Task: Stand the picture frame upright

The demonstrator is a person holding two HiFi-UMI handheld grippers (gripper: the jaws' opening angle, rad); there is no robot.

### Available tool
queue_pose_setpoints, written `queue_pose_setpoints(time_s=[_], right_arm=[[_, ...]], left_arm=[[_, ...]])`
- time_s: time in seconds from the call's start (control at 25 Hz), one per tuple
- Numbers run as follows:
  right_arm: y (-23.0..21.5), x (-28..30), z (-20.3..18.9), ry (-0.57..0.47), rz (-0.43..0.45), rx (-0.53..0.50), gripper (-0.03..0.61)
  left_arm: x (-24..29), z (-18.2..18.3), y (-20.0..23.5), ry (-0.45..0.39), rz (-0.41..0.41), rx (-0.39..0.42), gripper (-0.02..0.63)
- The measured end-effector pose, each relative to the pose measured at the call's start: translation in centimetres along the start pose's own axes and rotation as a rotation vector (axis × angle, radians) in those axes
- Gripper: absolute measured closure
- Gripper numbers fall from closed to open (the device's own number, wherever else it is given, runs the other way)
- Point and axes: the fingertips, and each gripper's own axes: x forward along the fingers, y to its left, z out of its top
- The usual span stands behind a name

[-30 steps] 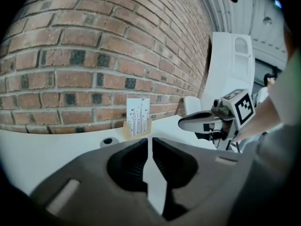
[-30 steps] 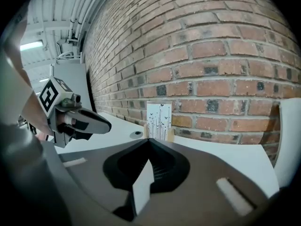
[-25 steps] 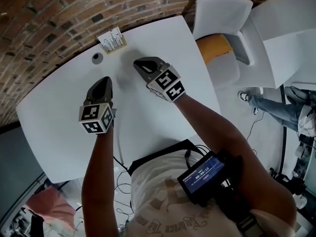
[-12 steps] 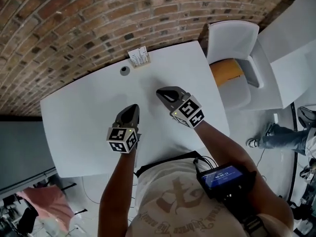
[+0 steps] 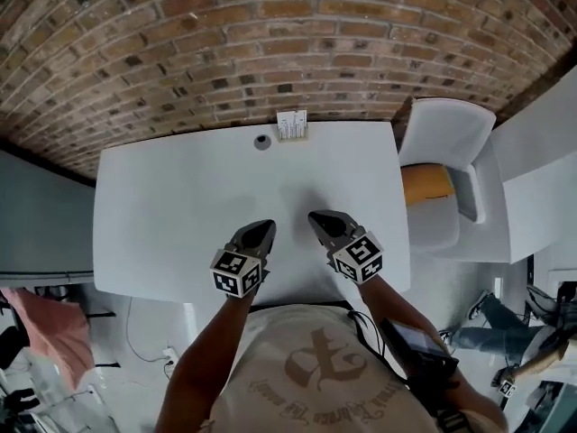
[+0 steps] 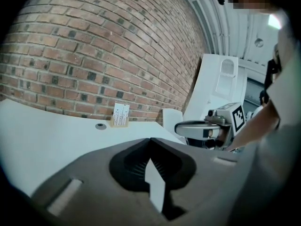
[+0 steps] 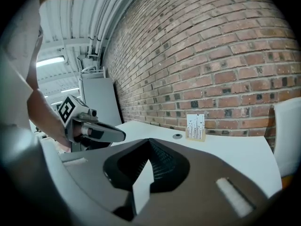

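A small picture frame (image 5: 291, 124) with a pale print stands upright at the far edge of the white table (image 5: 180, 197), close to the brick wall. It also shows in the left gripper view as the picture frame (image 6: 120, 115) and in the right gripper view as the picture frame (image 7: 195, 126). My left gripper (image 5: 263, 229) is shut and empty over the near part of the table. My right gripper (image 5: 317, 216) is shut and empty beside it, to the right. Both are far from the frame.
A round grey cable port (image 5: 262, 142) sits in the table just left of the frame. A white chair (image 5: 442, 165) with an orange cushion (image 5: 425, 183) stands at the table's right end. The brick wall (image 5: 270, 43) runs behind the table.
The head view has pulled back and swung, so the table and frame now sit farther off and more centred. Both grippers have drawn back toward the table's near edge, still shut.
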Motion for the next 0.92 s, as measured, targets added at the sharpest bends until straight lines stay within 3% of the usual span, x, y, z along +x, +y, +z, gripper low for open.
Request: queue_pose_setpoints(time_s=[0.48, 0.92], right_arm=[[0.8, -3.4, -1.6, -0.013, 0.004, 0.029, 0.572], [3.7, -4.2, -2.1, -0.011, -0.056, 0.048, 0.572]], left_arm=[[-3.1, -2.2, -1.6, -0.009, 0.052, -0.016, 0.611], [-6.1, -2.7, -2.1, 0.008, -0.001, 0.004, 0.611]])
